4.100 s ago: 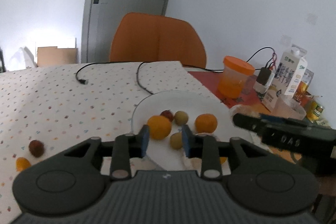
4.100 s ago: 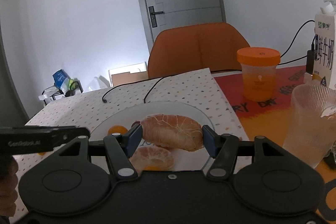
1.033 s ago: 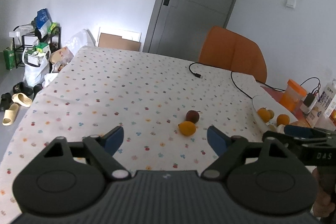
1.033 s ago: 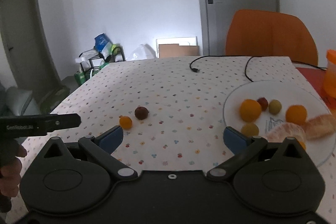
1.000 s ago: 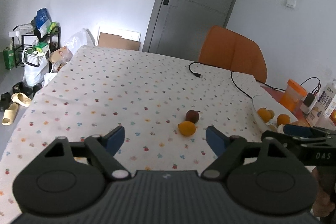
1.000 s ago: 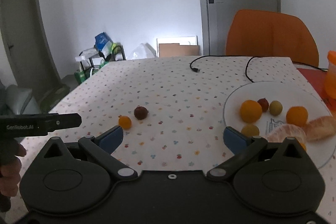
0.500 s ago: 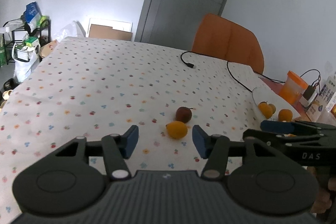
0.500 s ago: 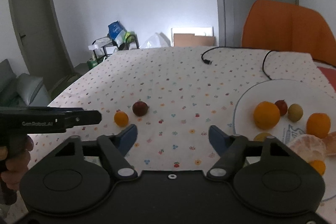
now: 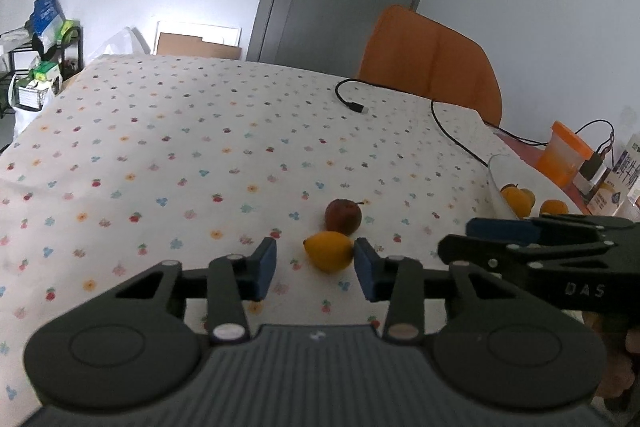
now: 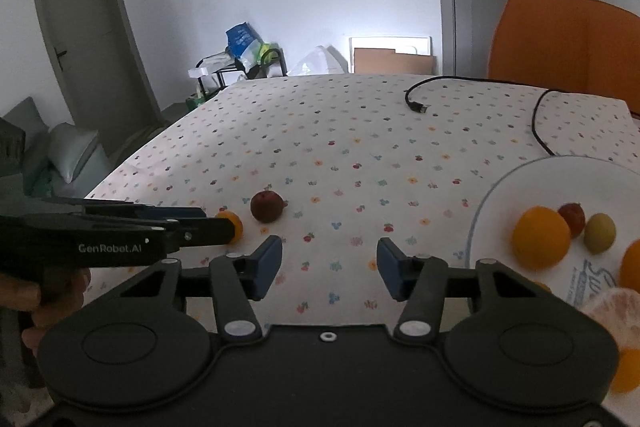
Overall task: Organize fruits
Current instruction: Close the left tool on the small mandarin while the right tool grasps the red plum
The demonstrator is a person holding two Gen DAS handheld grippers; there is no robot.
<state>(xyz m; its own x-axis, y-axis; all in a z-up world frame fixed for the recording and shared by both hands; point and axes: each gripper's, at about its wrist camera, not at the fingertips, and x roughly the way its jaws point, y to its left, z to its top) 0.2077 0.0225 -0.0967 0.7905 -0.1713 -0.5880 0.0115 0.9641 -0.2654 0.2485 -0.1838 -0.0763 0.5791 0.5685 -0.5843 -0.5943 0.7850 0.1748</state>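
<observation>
A small yellow-orange fruit (image 9: 330, 251) lies on the dotted tablecloth, with a dark red fruit (image 9: 343, 215) just behind it. My left gripper (image 9: 315, 264) is open, its pads on either side of the yellow fruit; the right pad is close to it and the left pad is apart. My right gripper (image 10: 328, 261) is open and empty above the cloth. In the right wrist view the yellow fruit (image 10: 236, 223) is half hidden by the left gripper, the red fruit (image 10: 266, 206) is beside it, and a white plate (image 10: 528, 171) with several fruits sits at the right.
A black cable (image 9: 444, 123) runs across the cloth toward an orange chair (image 9: 432, 59). An orange-lidded cup (image 9: 564, 157) and a milk carton (image 9: 628, 171) stand at the far right. The plate's edge (image 9: 494, 183) shows in the left wrist view.
My left gripper has moved down and forward to the yellow fruit and its jaws have narrowed around it. My right gripper has narrowed somewhat and shifted left, away from the plate.
</observation>
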